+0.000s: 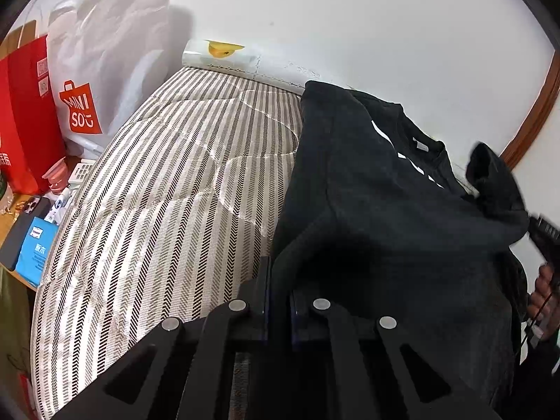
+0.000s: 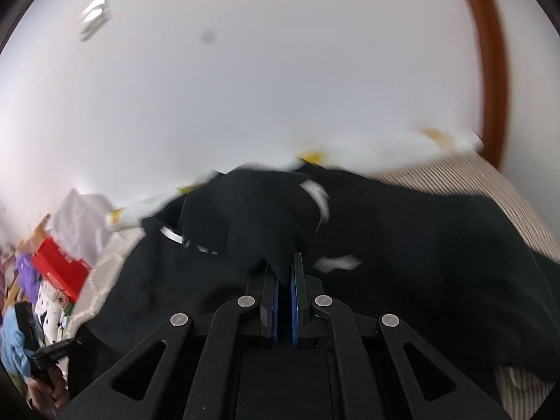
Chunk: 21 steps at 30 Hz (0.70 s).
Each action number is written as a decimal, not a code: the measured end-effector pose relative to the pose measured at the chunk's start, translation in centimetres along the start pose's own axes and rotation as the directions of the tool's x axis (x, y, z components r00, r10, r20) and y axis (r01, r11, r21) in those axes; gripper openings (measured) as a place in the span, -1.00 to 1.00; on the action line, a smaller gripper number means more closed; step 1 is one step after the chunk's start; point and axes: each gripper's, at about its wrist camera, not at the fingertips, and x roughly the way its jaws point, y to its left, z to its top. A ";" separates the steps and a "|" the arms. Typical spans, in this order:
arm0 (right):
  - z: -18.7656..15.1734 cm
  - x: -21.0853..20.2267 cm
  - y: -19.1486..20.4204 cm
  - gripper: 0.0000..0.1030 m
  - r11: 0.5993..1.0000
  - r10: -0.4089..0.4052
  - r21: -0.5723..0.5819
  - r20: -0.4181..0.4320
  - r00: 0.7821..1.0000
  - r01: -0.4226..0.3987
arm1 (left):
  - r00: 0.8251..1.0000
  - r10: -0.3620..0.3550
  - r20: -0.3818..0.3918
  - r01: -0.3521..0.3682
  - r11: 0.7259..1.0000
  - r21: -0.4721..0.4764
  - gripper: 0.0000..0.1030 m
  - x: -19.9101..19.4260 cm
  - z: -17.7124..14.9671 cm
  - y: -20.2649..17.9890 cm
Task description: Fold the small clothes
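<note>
A black T-shirt [image 1: 378, 189] with white print lies spread over the right part of a striped mattress [image 1: 168, 182], collar toward the wall. My left gripper [image 1: 280, 280] is shut on the shirt's near left edge, the cloth pinched between its jaws. In the right wrist view, which is blurred, the same black T-shirt [image 2: 402, 245] fills the lower half, and my right gripper [image 2: 284, 262] is shut on a raised bunch of its fabric. That lifted bunch also shows at the far right of the left wrist view, beside a person's hand [image 1: 540, 290].
A white Miniso bag [image 1: 101, 70] and a red bag [image 1: 28, 112] stand left of the mattress, with a phone [image 1: 21, 231] and blue packet [image 1: 35, 248] on a side table. A white wall and a brown wooden frame [image 1: 539, 105] bound the far side.
</note>
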 end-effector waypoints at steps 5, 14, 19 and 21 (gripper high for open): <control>-2.4 -0.7 -4.5 -0.49 0.992 -0.123 0.026 -0.079 0.989 0.125 | 1.000 0.013 0.001 -0.013 1.000 0.011 -0.78 -0.1 0.1 -0.2; 3.4 -2.8 2.1 0.01 0.976 -0.139 -0.171 -0.012 0.990 0.135 | 0.999 0.052 0.007 -0.052 0.989 0.137 -0.38 -0.4 0.4 -2.3; 7.2 -0.7 11.0 0.09 0.961 -0.008 -0.277 0.009 1.000 0.010 | 0.991 0.129 -0.019 -0.121 0.965 0.233 -0.27 0.2 2.0 -4.0; 7.5 0.9 14.4 0.14 0.950 0.067 -0.303 -0.013 0.998 -0.068 | 0.994 0.104 -0.009 -0.100 0.971 0.219 -0.25 0.5 2.5 -3.8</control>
